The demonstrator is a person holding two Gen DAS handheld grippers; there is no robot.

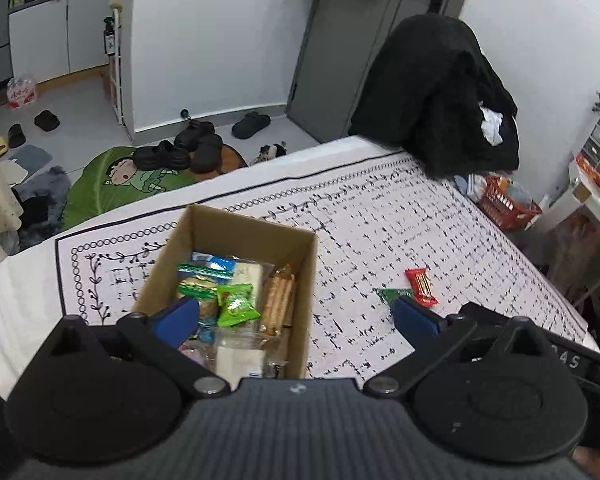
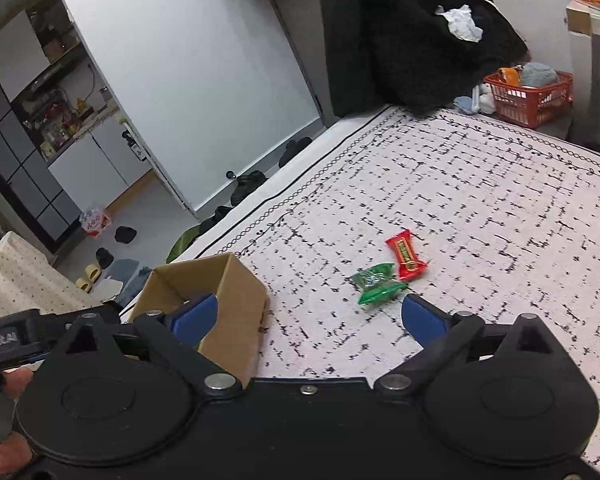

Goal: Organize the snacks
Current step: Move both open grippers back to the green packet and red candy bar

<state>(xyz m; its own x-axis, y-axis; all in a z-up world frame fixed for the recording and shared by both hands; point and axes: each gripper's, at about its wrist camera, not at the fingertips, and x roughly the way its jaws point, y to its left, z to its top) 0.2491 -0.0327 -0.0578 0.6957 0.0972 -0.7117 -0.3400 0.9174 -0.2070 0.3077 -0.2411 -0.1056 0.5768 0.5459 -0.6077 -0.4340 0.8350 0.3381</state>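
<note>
An open cardboard box stands on the patterned cloth and holds several wrapped snacks, among them green packets and a wafer roll pack. My left gripper hovers open over the box's near end, nothing between its blue fingers. To the right of the box lie a red candy bar and a green packet on the cloth. In the right wrist view the box is at lower left, the green packet and red bar just ahead. My right gripper is open and empty.
The cloth covers a bed-like surface whose far edge drops to the floor. A black garment drapes at the far corner, with a red basket beyond it. Shoes and a green mat lie on the floor. A hand holds the left gripper.
</note>
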